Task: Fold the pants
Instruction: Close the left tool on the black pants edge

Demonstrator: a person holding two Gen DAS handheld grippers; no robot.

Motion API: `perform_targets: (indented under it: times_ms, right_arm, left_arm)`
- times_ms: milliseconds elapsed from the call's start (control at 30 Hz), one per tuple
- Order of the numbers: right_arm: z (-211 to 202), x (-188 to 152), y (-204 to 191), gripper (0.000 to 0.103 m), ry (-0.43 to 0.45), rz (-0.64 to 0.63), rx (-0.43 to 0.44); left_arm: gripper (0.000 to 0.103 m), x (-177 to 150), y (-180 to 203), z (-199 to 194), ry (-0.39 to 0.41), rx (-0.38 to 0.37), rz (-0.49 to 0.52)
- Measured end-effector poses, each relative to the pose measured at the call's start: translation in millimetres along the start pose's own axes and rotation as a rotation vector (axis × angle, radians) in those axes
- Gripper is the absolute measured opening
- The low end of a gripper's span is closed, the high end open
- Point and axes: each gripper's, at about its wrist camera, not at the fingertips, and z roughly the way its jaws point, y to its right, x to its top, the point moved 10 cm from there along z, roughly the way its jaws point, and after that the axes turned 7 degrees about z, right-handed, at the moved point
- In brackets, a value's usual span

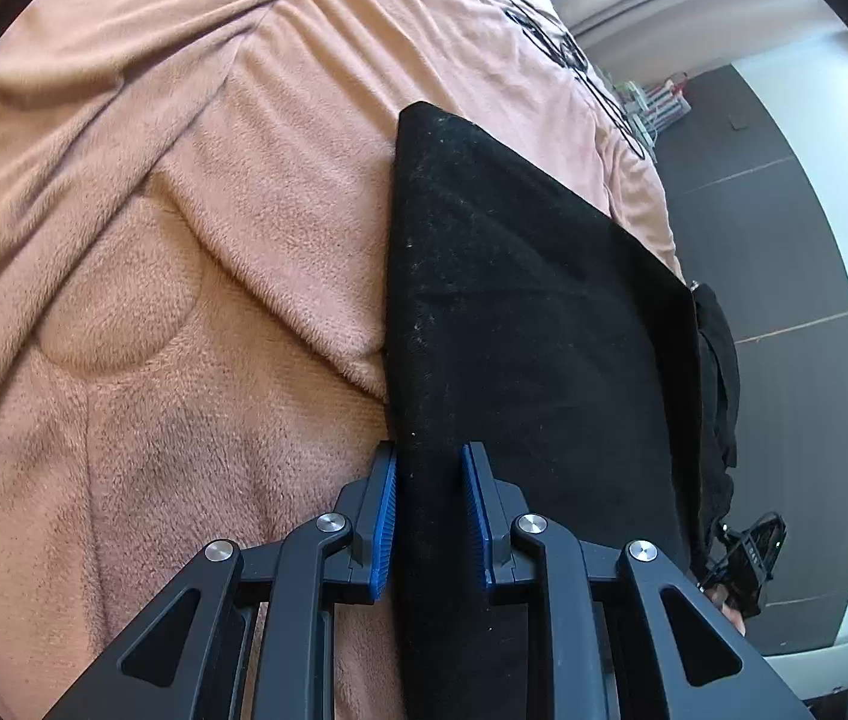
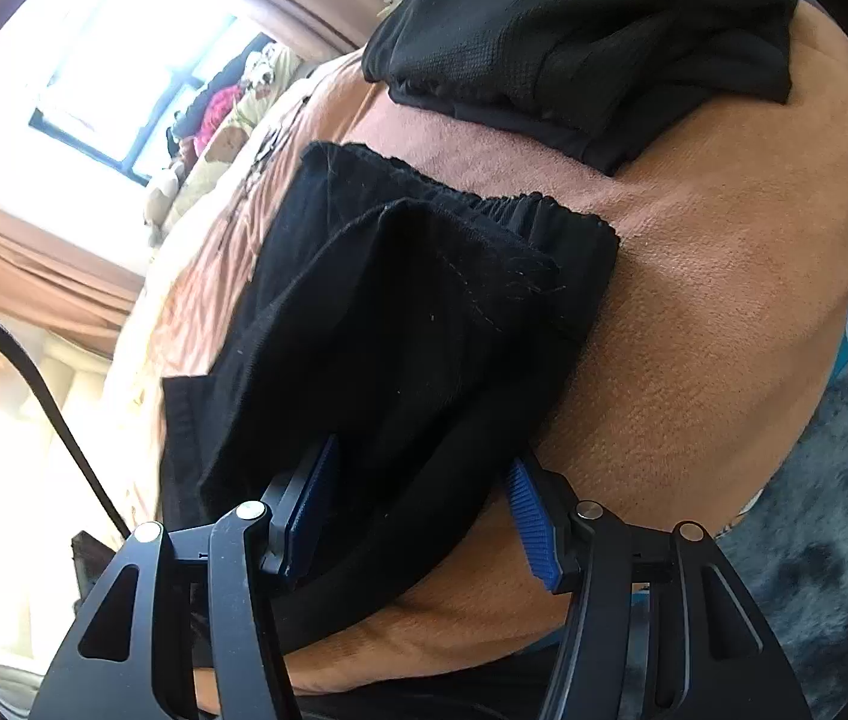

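Observation:
The black pants [image 1: 514, 300] lie folded on a pink fleece blanket [image 1: 183, 300], one straight folded edge running away from me. My left gripper [image 1: 431, 480] is shut on the near end of that edge, black cloth filling the gap between its blue pads. In the right wrist view the pants [image 2: 424, 312] show their elastic waistband at the far end, with a leg flap doubled over on top. My right gripper [image 2: 417, 480] holds a thick bunch of that flap between widely spaced pads. In the left wrist view, the right gripper [image 1: 748, 558] shows beyond the pants' right edge.
A second pile of black clothing [image 2: 592, 42] sits further up the blanket [image 2: 694, 300]. The bed edge drops to a dark tiled floor [image 1: 754, 210] on the right in the left wrist view. A grey shaggy rug [image 2: 832, 510] lies beside the bed. Black cloth [image 1: 721, 372] hangs at the bed edge.

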Motion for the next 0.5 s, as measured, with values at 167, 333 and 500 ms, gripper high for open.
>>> perform_targets:
  times_ms: [167,333,500]
  right_arm:
    - [-9.4,0.7,17.2,0.054,0.000,0.041,-0.016]
    - [-1.9,4.5,21.2,0.054,-0.004,0.057,-0.014]
    - [12.4,17.6,14.6,0.054,0.005,0.049,0.020]
  left_arm:
    - [0.023,-2.3,-0.7,-3.3,0.006,-0.011,-0.007]
    - [0.023,0.5,-4.5,1.4,0.008,-0.031,-0.024]
    - [0.023,2.1,-4.6,3.5,0.025,-0.048,-0.038]
